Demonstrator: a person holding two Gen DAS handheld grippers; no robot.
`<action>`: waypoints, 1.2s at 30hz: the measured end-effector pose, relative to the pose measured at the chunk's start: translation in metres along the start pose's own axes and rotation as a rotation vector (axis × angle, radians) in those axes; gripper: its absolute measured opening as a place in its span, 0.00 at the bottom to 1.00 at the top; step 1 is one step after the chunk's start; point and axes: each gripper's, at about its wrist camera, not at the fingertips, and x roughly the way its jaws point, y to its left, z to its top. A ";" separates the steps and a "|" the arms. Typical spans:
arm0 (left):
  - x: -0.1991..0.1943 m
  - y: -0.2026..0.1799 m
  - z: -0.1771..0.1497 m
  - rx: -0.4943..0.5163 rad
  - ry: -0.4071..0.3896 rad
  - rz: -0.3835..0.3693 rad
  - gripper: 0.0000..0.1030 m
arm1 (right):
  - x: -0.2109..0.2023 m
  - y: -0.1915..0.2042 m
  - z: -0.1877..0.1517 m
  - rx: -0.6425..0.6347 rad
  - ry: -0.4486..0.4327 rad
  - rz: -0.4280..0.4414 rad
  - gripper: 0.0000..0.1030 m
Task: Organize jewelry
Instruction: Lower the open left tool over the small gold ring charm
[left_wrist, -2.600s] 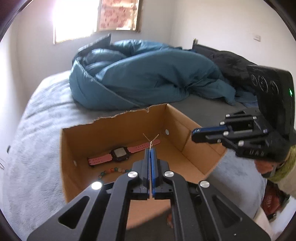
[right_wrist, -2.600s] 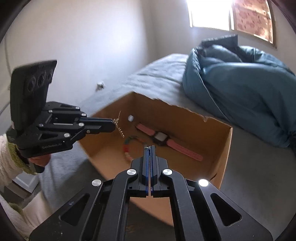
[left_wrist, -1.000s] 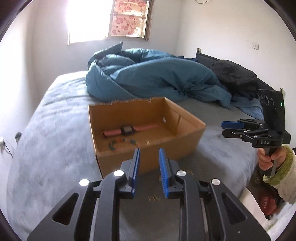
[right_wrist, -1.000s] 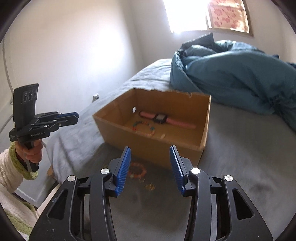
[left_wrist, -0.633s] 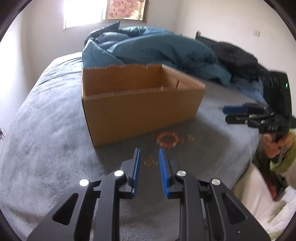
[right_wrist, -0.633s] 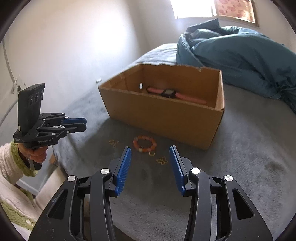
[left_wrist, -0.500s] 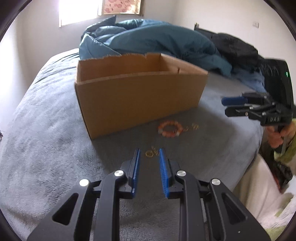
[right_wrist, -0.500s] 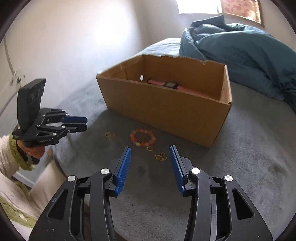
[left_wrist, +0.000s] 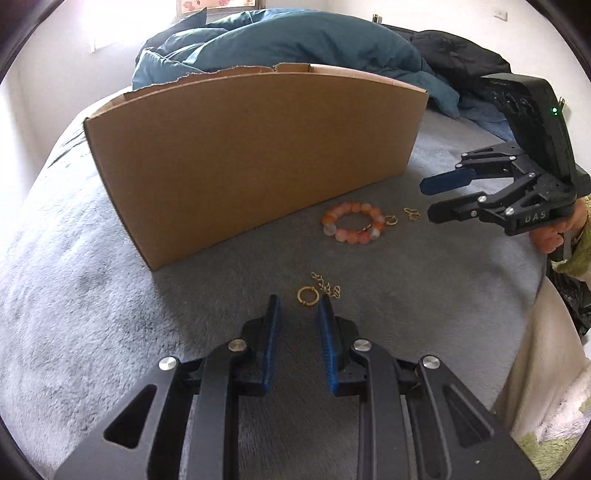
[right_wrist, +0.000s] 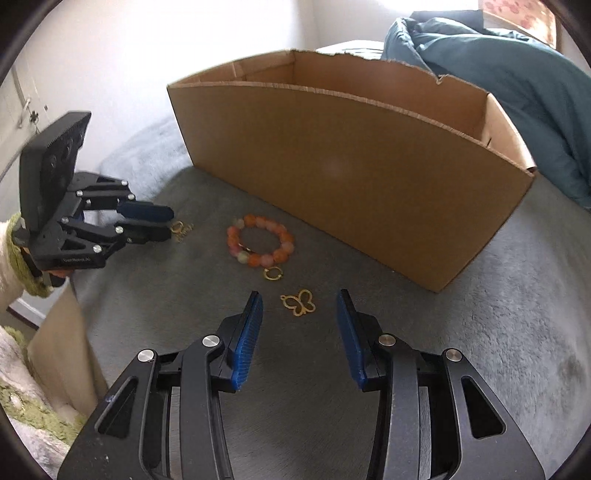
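On the grey bed cover, in front of the cardboard box, lie several jewelry pieces. My left gripper is open with a narrow gap, low over the cover, and a gold ring with a short chain lies just past its tips. My right gripper is open wider, with a gold butterfly charm on the cover between its fingertips, untouched. Beyond it lie a small gold hoop and an orange bead bracelet. The right wrist view shows the left gripper beside its ring. The box's inside is hidden.
A rumpled blue duvet and dark clothing lie behind the box. The bed edge drops away close to the jewelry. A hand in a green cuff holds the right gripper.
Both grippers, shut above the box at first, stand open and have sunk to the bed cover in front of it. The jewelry looms closer and the box's contents have dropped out of sight.
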 end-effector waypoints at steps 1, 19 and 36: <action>0.002 0.000 0.001 0.005 0.000 0.000 0.19 | 0.003 -0.001 0.000 -0.003 0.007 0.004 0.38; 0.021 -0.022 0.008 0.084 0.010 0.056 0.18 | 0.025 0.000 0.008 -0.010 0.049 0.036 0.35; 0.020 -0.024 0.007 0.068 -0.007 0.047 0.11 | 0.029 0.001 0.007 0.004 0.044 0.031 0.16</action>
